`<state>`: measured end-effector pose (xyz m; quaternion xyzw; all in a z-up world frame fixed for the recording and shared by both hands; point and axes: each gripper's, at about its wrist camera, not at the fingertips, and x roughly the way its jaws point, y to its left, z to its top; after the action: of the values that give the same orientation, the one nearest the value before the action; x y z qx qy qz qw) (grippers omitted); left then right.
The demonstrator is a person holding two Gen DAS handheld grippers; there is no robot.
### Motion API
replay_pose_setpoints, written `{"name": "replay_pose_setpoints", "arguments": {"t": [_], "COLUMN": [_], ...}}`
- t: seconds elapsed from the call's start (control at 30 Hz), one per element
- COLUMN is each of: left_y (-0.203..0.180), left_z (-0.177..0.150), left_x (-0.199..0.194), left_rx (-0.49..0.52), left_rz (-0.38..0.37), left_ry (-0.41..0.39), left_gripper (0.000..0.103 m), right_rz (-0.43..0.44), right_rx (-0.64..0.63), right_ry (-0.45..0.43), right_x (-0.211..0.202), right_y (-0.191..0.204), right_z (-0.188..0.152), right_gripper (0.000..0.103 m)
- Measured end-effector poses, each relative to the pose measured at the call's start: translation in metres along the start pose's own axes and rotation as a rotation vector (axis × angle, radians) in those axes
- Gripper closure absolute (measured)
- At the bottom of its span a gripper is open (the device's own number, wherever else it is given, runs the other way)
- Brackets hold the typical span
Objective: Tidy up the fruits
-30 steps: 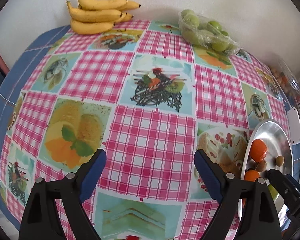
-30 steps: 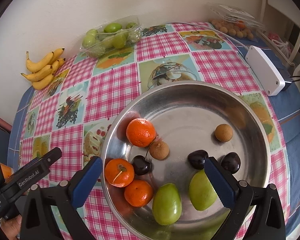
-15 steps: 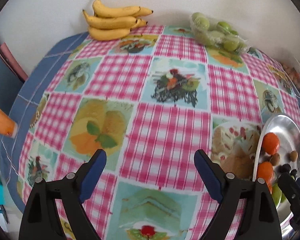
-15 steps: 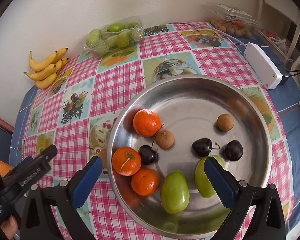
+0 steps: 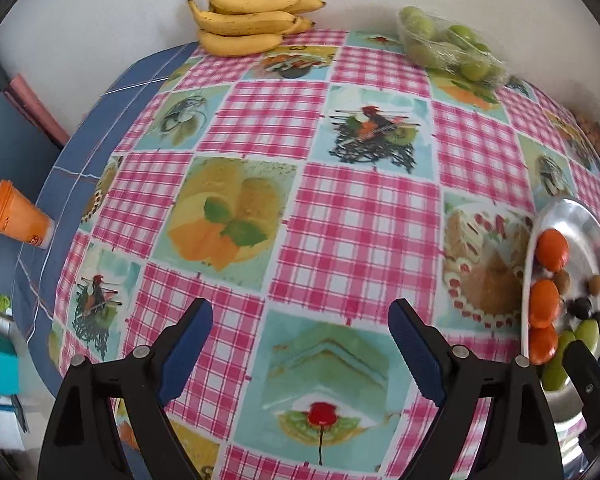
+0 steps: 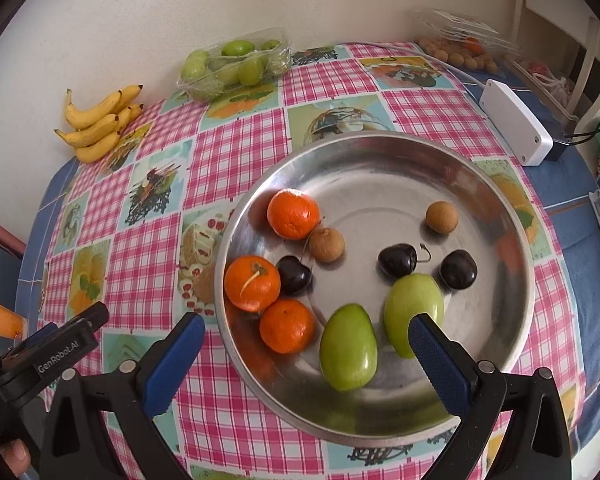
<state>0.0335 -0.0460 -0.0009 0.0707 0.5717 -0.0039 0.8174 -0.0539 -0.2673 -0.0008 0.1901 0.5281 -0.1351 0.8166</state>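
Observation:
A round steel tray (image 6: 380, 148) on the checked tablecloth holds three oranges (image 6: 293, 213), three dark cherries (image 6: 397, 260), two brown longans (image 6: 441, 217) and two green fruits (image 6: 348, 346). My right gripper (image 6: 306, 350) is open and empty, hovering over the tray's near edge above the green fruits. My left gripper (image 5: 300, 344) is open and empty above bare tablecloth, left of the tray (image 5: 572, 216). A banana bunch (image 5: 252, 20) and a clear pack of green fruits (image 5: 452, 46) lie at the far edge by the wall.
A white power box (image 6: 514, 122) with cables sits right of the tray. A clear pack of longans (image 6: 460, 46) lies at the far right corner. An orange cup (image 5: 18, 220) stands beyond the table's left edge. The wall borders the far side.
Both grippers have pulled back and risen slightly, so the table looks smaller and farther. The left view has swung left and the orange cup has come into sight. Both stay open.

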Motion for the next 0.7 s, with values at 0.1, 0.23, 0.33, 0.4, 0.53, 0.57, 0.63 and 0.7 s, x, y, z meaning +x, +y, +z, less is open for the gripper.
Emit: {"name": "replay_pose_setpoints", "arguments": {"t": [0.1,0.23,0.33,0.4,0.53,0.57,0.63,0.7], "left_y": [-0.003,-0.002,0.0,0.0,0.002,0.002,0.003,0.005], "left_z": [-0.007,-0.016,-0.024,-0.028,-0.032,-0.033,-0.035,-0.036], "left_x": [-0.002,-0.005,-0.007,-0.009,-0.016,-0.018,-0.02,-0.022], "left_rx": [0.024,0.041,0.049,0.054,0.055,0.057,0.058,0.053], "left_rz": [0.013,0.018,0.012,0.009,0.0,0.002,0.006,-0.006], "left_ry": [0.009,0.026,0.03,0.03,0.005,-0.002,-0.01,-0.014], "left_gripper": [0.013,0.013,0.013,0.013,0.013,0.013,0.013,0.013], "right_rz": [-0.005,-0.004,0.001,0.003,0.009,0.009,0.008,0.006], "right_rx": [-0.004,-0.002,-0.001,-0.006,-0.018,-0.021,-0.027,-0.032], "right_ry": [0.007,0.015,0.017,0.017,0.024,0.025,0.027,0.028], "right_x": [-0.001,-0.003,-0.004,-0.005,-0.006,-0.006,-0.007,-0.007], "right_y": [0.0,-0.003,-0.004,-0.003,-0.001,-0.001,-0.001,-0.001], "right_z": [-0.006,-0.014,-0.017,-0.019,-0.024,-0.024,-0.027,-0.029], "right_gripper": [0.0,0.0,0.0,0.0,0.0,0.0,0.0,0.0]}}
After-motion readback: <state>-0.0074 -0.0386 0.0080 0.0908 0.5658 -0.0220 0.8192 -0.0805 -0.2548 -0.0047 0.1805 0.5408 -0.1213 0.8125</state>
